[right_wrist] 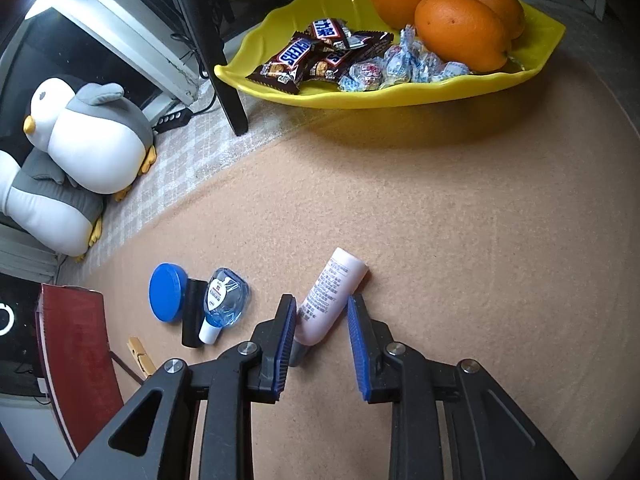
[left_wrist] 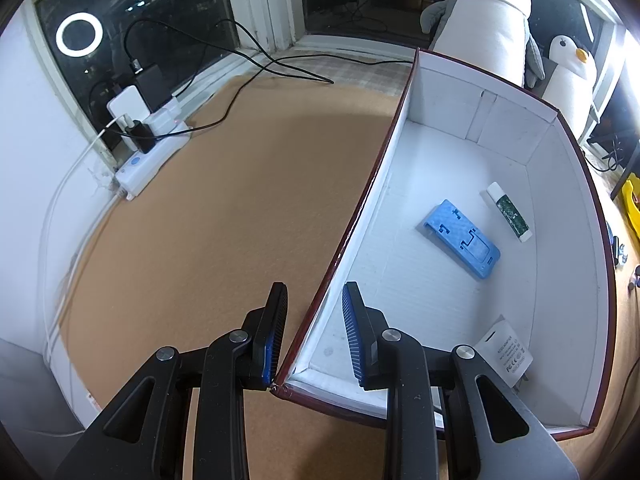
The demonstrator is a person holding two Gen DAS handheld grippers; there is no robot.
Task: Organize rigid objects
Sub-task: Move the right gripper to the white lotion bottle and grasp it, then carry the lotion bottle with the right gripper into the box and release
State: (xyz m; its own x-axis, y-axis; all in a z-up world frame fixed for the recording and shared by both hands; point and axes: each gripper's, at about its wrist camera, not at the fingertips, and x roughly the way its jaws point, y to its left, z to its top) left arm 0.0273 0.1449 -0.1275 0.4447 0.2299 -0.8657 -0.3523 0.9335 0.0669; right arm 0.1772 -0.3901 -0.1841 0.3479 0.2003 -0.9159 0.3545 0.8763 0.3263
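Note:
A dark red box with a white lining (left_wrist: pixel 448 92) stands on the tan mat. In it lie a blue plastic holder (left_wrist: pixel 460 238), a white and green stick (left_wrist: pixel 508 210) and a white power adapter (left_wrist: pixel 506 354). My left gripper (left_wrist: pixel 315 292) straddles the box's left wall near its front corner, both pads touching the wall. In the right wrist view a pink tube (right_wrist: pixel 330 296) lies on the mat between the fingers of my right gripper (right_wrist: pixel 322 306). The left pad rests against the tube and the right pad stands just off it, so the gripper is open.
Left of the tube lie a blue lid (right_wrist: pixel 168 298), a black cylinder (right_wrist: pixel 194 312), a clear blue bottle (right_wrist: pixel 224 300) and a wooden clothespin (right_wrist: pixel 140 356). A yellow leaf dish (right_wrist: pixel 400 92) with oranges and sweets sits behind. Power strip (left_wrist: pixel 148 160), cables and plush penguins (right_wrist: pixel 92 136) line the window.

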